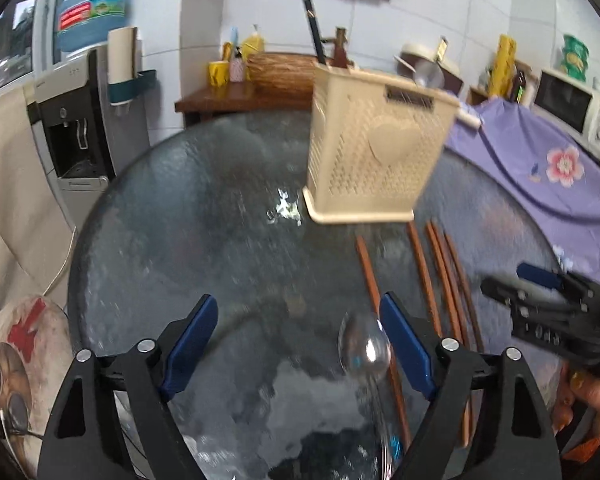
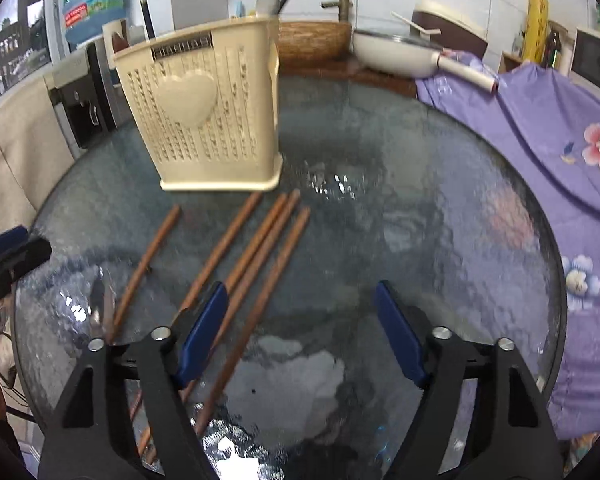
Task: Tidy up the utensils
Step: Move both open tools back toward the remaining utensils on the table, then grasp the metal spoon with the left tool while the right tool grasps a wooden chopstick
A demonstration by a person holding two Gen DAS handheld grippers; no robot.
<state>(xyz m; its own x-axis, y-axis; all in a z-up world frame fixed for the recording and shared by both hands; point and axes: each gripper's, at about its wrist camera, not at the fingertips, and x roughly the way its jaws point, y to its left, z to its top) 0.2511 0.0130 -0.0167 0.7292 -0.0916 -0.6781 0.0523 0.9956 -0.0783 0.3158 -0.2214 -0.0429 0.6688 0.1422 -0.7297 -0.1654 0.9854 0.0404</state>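
Note:
A cream perforated utensil holder point(image 1: 374, 156) stands upright on the round glass table point(image 1: 204, 216); it also shows in the right wrist view point(image 2: 208, 120), with a spoon and a dark stick in it. Several brown chopsticks point(image 1: 440, 276) lie in front of it, also seen in the right wrist view point(image 2: 256, 256). A metal spoon point(image 1: 366, 346) lies beside my left gripper's right finger. My left gripper point(image 1: 298, 344) is open and empty above the table. My right gripper point(image 2: 300, 336) is open and empty, its left finger over the chopsticks; it also shows in the left wrist view point(image 1: 540, 300).
A purple flowered cloth point(image 2: 540, 128) covers the right side. A white pan point(image 2: 396, 56) and a woven basket point(image 2: 316, 40) sit behind the table. A water dispenser point(image 1: 80, 120) stands at the left, a microwave point(image 1: 576, 108) at the far right.

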